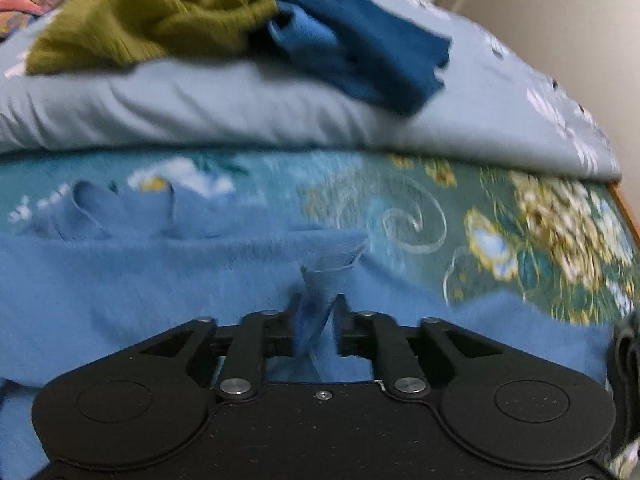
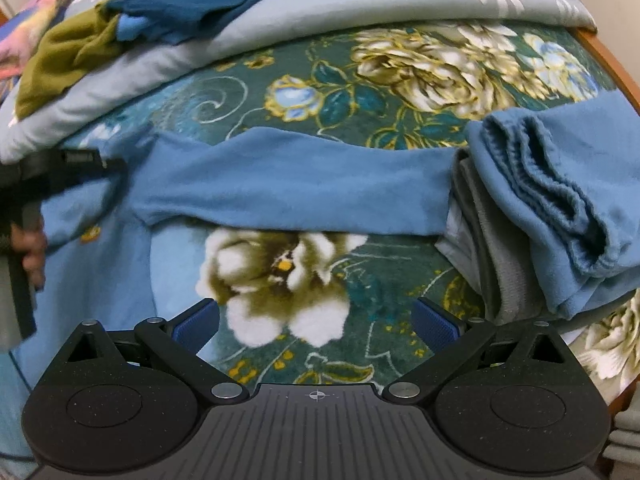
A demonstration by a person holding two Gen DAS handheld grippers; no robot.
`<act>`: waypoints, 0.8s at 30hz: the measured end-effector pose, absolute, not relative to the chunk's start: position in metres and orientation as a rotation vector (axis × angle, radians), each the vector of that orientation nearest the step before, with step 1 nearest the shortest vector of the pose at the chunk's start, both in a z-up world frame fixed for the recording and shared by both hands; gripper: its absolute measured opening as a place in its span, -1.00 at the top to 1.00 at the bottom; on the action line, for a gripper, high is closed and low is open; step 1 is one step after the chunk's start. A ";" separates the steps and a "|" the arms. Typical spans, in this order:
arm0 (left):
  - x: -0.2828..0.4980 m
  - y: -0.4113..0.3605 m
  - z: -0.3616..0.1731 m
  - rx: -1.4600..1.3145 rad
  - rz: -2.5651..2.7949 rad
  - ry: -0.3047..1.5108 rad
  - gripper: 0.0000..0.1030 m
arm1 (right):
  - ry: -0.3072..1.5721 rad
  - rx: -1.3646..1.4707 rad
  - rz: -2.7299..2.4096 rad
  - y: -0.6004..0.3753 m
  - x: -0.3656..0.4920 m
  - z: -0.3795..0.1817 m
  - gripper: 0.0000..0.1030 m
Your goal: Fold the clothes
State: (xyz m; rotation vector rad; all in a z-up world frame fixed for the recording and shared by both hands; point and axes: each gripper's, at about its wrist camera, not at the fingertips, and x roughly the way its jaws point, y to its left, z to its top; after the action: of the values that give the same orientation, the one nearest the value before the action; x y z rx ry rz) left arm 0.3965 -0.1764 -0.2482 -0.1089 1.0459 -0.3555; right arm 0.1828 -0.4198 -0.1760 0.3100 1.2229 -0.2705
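Your left hand-held gripper (image 1: 318, 312) is pinched closed on a fold of the light blue garment (image 2: 288, 184), which lies spread across the floral blanket (image 2: 400, 80) on the bed (this view is blurred). Your right hand-held gripper (image 2: 316, 320) hangs wide open over that blanket with nothing between its blue pads (image 2: 434, 326), just short of the garment's stretched sleeve. Beyond the garment, an olive sweater (image 1: 132, 20) and a dark blue garment (image 1: 372, 52) sit crumpled on the pale folded quilt (image 1: 200, 112).
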 end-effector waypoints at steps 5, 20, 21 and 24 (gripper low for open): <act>0.386 -0.154 -0.226 -0.197 -0.375 1.066 -0.18 | 1.169 0.468 -0.381 -0.446 0.187 -0.196 -1.00; 0.355 -0.031 -0.180 -0.333 -0.071 1.105 -0.34 | 0.851 1.077 -0.853 -0.502 0.190 -0.272 -0.40; 0.354 -0.027 -0.178 -0.344 -0.065 1.108 -0.34 | 0.832 1.084 -0.850 -0.502 0.191 -0.272 -0.14; 0.352 -0.021 -0.176 -0.350 -0.072 1.113 -0.34 | 0.818 1.085 -0.844 -0.505 0.200 -0.273 0.44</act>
State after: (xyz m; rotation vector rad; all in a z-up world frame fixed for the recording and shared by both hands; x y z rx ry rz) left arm 0.3522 -0.0214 -0.1759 -0.3496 1.1134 -0.0716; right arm 0.1998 -0.5050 -0.2727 1.0854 0.8185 -0.8444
